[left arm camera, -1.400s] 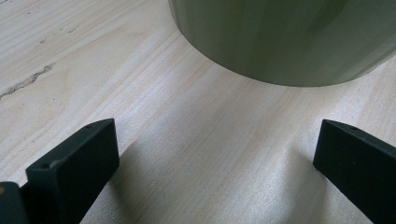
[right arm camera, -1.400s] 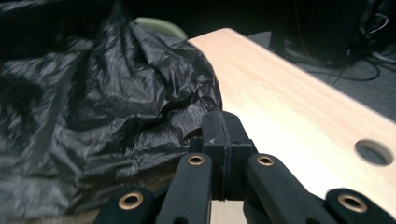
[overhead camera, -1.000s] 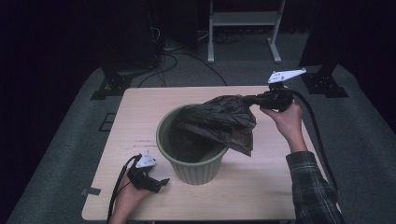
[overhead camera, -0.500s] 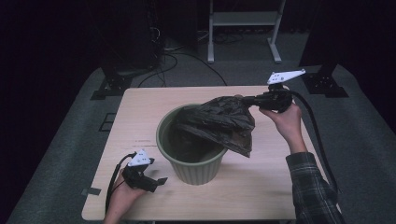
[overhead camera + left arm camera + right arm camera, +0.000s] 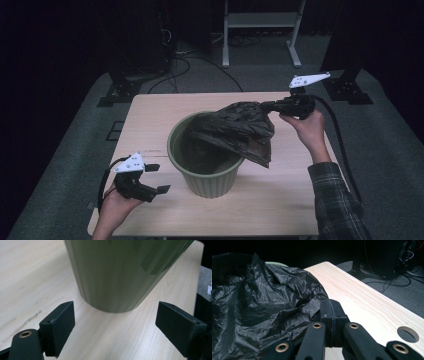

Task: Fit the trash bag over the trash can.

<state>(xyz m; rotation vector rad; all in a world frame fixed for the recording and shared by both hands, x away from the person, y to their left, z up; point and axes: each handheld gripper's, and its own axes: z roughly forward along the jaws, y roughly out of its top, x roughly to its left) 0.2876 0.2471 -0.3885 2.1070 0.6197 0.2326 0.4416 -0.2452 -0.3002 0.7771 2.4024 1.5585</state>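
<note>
Black bag point(image 5: 235, 127) – one, pinched by right hand-held gripper point(image 5: 266, 105) | green bin point(image 5: 210, 175) – one | left hand-held gripper point(image 5: 156, 178) – spread, closing, empty

I saw black grippers: left gripper point(image 5: 152, 178), right gripper point(image 5: 266, 105) | pale three-cornered top plates | brass rivets on links | black trailing cables | plaid sleeve point(image 5: 336, 200).

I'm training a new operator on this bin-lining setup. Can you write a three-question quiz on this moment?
1. True or false: the right gripper is shut on the bag.
2. What stands between the left gripper jaws? A) bag B) nothing C) the bin's rim
3. Fill in: the bag lies partly in the green ___.

Key: 1 true; 2 B; 3 bin.
</note>
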